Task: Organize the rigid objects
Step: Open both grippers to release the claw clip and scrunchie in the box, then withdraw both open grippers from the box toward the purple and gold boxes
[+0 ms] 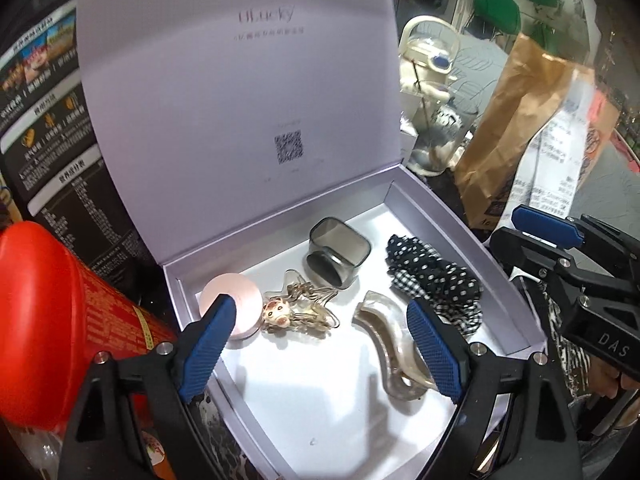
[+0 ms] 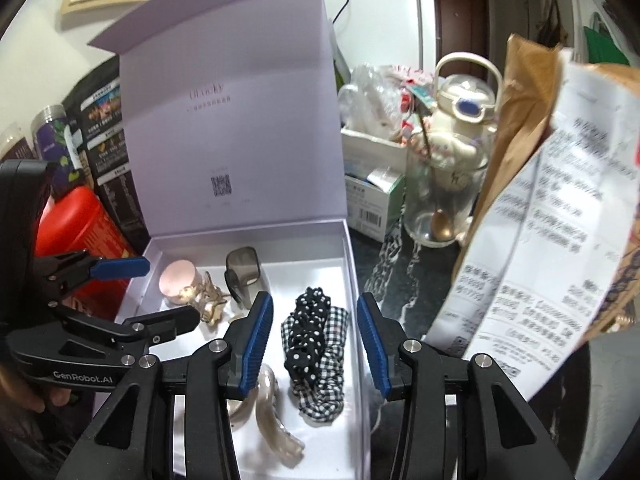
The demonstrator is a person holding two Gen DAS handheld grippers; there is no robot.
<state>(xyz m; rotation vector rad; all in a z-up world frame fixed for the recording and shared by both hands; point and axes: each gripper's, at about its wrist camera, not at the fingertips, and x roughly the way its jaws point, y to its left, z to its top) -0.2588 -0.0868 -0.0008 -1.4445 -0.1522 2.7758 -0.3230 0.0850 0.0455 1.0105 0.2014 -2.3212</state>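
Nearest me, the left gripper hangs over the front of the box, its jaws wide apart with nothing pressed between them. The pearly clip lies on the box floor just under its right pad. The right gripper stands alongside, jaws partly apart and empty, above the scrunchies by the right wall.

Both look to me like they are letting go and clearing off, so the step is a clean release. I'd lift straight up and keep the pads clear of the clip and the cloth, so nothing gets dragged.

Further in lie the little claw clip, the pink puck beside it, and the smoky case behind. The lid stands upright at the back; mind it when pulling away.
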